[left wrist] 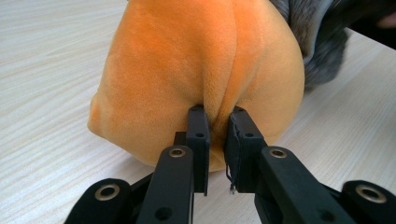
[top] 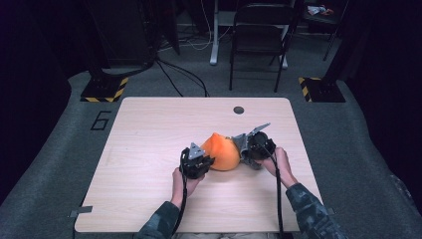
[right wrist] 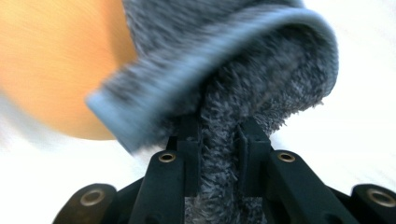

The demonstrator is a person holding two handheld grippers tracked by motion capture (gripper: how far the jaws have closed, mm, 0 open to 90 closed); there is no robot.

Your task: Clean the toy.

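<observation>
An orange plush piece (top: 221, 152) lies in the middle of the wooden table (top: 149, 149), joined on its right to a grey fuzzy cloth (top: 242, 143). My left gripper (top: 201, 163) is at the plush's left side. In the left gripper view its jaws pinch a fold of the orange plush (left wrist: 196, 70), the left gripper (left wrist: 218, 140) shut on it. My right gripper (top: 251, 149) is at the right end. In the right gripper view the right gripper (right wrist: 219, 140) is shut on a strip of the grey fuzzy cloth (right wrist: 224, 74), whose cuff folds over above the jaws.
A dark round hole (top: 239, 110) sits near the table's far edge. Beyond the table stand a black folding chair (top: 259, 35) and two stand bases with yellow-black stripes (top: 104, 89). The person's forearms (top: 303, 204) come in from the near edge.
</observation>
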